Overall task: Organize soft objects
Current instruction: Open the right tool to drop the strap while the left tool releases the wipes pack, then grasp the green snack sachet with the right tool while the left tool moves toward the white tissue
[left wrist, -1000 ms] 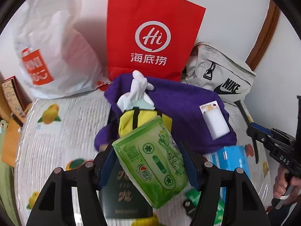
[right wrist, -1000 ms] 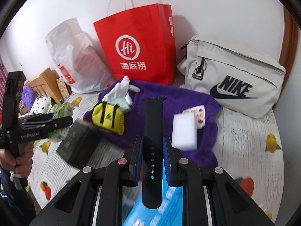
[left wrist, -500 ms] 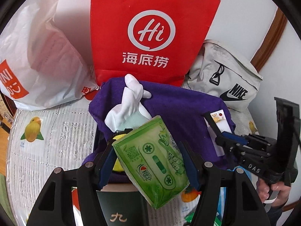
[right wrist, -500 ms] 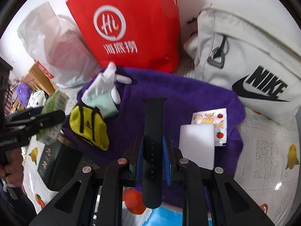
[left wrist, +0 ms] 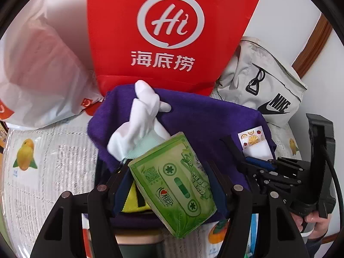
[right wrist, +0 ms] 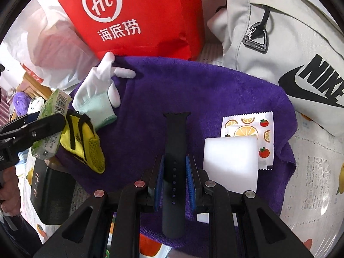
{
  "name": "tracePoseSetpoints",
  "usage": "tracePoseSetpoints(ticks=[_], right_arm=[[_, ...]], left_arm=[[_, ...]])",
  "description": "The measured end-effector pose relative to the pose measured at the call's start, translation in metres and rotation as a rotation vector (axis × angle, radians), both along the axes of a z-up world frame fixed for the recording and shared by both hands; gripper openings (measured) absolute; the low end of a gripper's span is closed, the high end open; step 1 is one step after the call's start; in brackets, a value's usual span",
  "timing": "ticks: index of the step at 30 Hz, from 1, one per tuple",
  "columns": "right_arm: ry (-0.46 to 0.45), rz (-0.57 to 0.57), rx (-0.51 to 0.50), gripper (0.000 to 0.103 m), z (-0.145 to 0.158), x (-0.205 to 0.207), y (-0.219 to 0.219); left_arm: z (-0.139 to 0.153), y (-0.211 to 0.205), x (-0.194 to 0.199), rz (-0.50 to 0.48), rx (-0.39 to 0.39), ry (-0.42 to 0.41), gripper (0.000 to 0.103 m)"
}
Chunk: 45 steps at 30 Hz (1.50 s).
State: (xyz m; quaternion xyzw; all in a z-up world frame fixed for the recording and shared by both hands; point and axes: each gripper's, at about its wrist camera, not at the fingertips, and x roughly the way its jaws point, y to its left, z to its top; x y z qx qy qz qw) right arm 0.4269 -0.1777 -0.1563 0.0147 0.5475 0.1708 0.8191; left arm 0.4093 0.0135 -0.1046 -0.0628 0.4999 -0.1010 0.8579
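A green tissue pack (left wrist: 174, 185) is clamped between the blue pads of the left gripper (left wrist: 169, 185), whose jaws are set fairly wide around it; the pack is held tilted above the near edge of a purple towel (right wrist: 193, 90). A black watch strap (right wrist: 174, 150) is pinched upright in the right gripper (right wrist: 174, 180), the jaws drawn narrow on its 2 edges, above the middle of the same towel.

On the towel, 3 things are seen lying apart: a white glove (right wrist: 101, 86) with a pale green cuff at the far left, a yellow mesh pouch (right wrist: 83, 142) just nearer than the glove, and a white sponge block (right wrist: 231, 163) resting on a fruit-printed wrapper (right wrist: 264, 133) at the right. The pouch is partly covered by the tissue pack in the left wrist view.

Behind the towel, a red paper bag (left wrist: 172, 32) is stood against the wall, flanked by a white plastic bag (left wrist: 38, 71) on the left and a grey sling bag (left wrist: 264, 86) on the right. A dark box (right wrist: 51, 195) is seen at the towel's left edge, on a fruit-patterned tablecloth (left wrist: 43, 161).
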Motion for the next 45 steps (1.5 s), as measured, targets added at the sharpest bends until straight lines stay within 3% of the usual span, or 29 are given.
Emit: tracePoseSetpoints(ticks=[9, 14, 21, 26, 30, 38, 45], right_arm=[[0.016, 0.008, -0.003, 0.023, -0.006, 0.009, 0.001], [-0.013, -0.004, 0.029, 0.044, 0.005, 0.003, -0.007], [-0.084, 0.000, 0.015, 0.046, 0.033, -0.019, -0.018], [-0.131, 0.000, -0.027, 0.046, 0.043, -0.040, -0.023], [-0.150, 0.006, -0.054, 0.046, 0.047, -0.057, -0.023], [-0.150, -0.026, -0.014, 0.046, 0.057, -0.094, -0.031], [-0.159, -0.062, 0.022, 0.046, 0.067, -0.143, -0.039]], left_arm=[[-0.016, -0.018, 0.024, -0.017, 0.023, 0.028, 0.064], [-0.025, -0.021, 0.034, -0.007, 0.051, 0.051, 0.066], [-0.030, -0.026, 0.043, -0.006, 0.063, 0.077, 0.067], [-0.022, -0.021, 0.040, 0.034, 0.007, 0.081, 0.074], [-0.007, -0.019, 0.030, 0.036, 0.034, 0.056, 0.075], [0.008, -0.015, -0.005, 0.018, 0.063, 0.042, 0.075], [0.030, -0.018, -0.060, -0.026, 0.076, 0.007, 0.075]])
